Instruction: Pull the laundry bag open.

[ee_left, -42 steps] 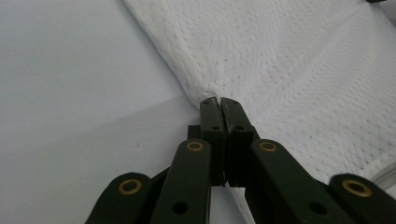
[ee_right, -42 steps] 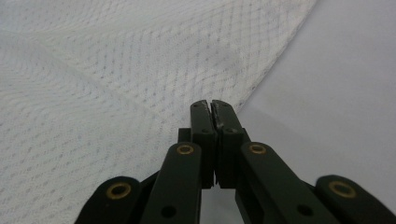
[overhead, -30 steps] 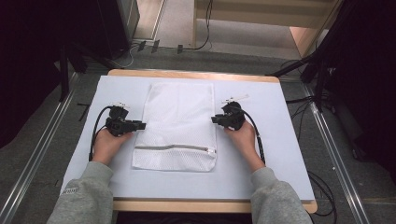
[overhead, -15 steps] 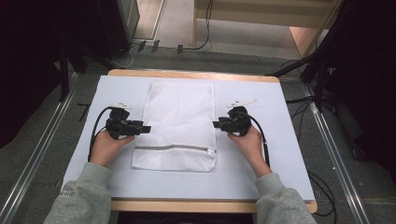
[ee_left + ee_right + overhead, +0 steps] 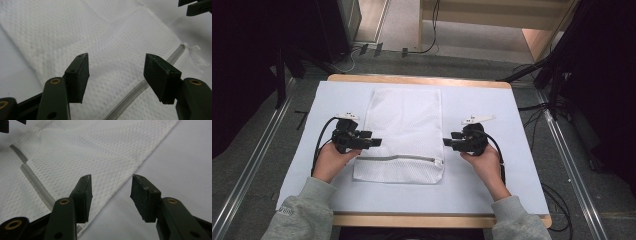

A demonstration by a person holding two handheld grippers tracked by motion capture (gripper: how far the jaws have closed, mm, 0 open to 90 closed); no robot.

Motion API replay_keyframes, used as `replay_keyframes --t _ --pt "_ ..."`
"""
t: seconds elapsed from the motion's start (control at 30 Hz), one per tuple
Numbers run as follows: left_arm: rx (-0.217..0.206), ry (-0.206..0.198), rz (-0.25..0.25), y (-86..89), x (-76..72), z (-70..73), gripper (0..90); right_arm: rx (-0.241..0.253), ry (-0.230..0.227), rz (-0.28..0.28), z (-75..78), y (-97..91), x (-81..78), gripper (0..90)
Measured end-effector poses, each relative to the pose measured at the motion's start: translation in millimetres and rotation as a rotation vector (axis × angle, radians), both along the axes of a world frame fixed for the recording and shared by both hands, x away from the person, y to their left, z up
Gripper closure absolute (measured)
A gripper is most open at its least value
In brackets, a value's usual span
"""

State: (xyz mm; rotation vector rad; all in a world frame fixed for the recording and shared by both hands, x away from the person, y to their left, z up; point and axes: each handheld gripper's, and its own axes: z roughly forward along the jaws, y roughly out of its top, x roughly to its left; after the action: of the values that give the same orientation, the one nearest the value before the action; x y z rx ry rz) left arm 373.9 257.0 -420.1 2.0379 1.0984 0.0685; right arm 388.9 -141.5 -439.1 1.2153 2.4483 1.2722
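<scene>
**Both grippers let go beside the mesh bag**

On the white sheet [image 5: 522, 165] covering the counter [image 5: 417, 80], the white mesh bag [image 5: 404, 125] lay flat, its zipper [image 5: 399, 158] running across near the end closest to you. Your left gripper [image 5: 376, 143] sat at the bag's left edge and your right gripper [image 5: 447, 143] at its right edge, both pointing inward just above the zipper line. The left fingers [image 5: 77, 77] had just been opening and stood released over the mesh, nothing pinched between them. The right fingers [image 5: 83, 197] had just been opening too, straddling the bag's edge [image 5: 130, 172] without clenching it.
</scene>
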Motion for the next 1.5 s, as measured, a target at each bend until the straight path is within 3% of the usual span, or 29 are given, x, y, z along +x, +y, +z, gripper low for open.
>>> replay_keyframes --t 0.17,0.43,0.7,0.8,0.9,0.97,1.03,1.2,1.5 --pt "0.017 -0.018 -0.072 -17.2 -8.3 2.2 37.4 0.007 -0.001 0.018 0.7 0.7 -10.7 52.2" --pt "-0.006 -0.019 -0.109 -32.9 -12.9 4.8 37.5 0.004 -0.003 0.038 0.7 0.3 -23.6 52.5" --pt "-0.022 -0.024 -0.143 -49.2 -14.7 9.7 49.9 -0.007 0.018 0.043 -4.8 -0.3 -32.9 56.2" --pt "-0.022 -0.003 -0.166 -55.7 -14.9 8.4 60.7 -0.022 0.018 0.045 -7.7 1.5 -35.3 61.6" --pt "-0.026 -0.009 -0.184 -62.7 -17.3 7.4 75.6 -0.030 0.033 0.044 -12.0 7.9 -37.1 73.0" --pt "-0.029 -0.012 -0.201 -68.2 -17.8 6.0 78.7 -0.033 0.032 0.048 -12.5 9.4 -37.4 75.4" --pt "-0.042 -0.002 -0.221 -73.4 -17.8 3.3 89.0 -0.025 0.041 0.050 -13.2 11.9 -38.3 80.8" --pt "-0.030 0.005 -0.262 -90.2 -17.3 -3.9 90.0 -0.024 0.059 0.058 -14.1 14.6 -39.4 90.0" --pt "0.006 0.020 -0.310 -117.3 -15.7 -17.5 89.7 -0.027 0.073 0.056 -18.1 17.1 -39.3 90.0"
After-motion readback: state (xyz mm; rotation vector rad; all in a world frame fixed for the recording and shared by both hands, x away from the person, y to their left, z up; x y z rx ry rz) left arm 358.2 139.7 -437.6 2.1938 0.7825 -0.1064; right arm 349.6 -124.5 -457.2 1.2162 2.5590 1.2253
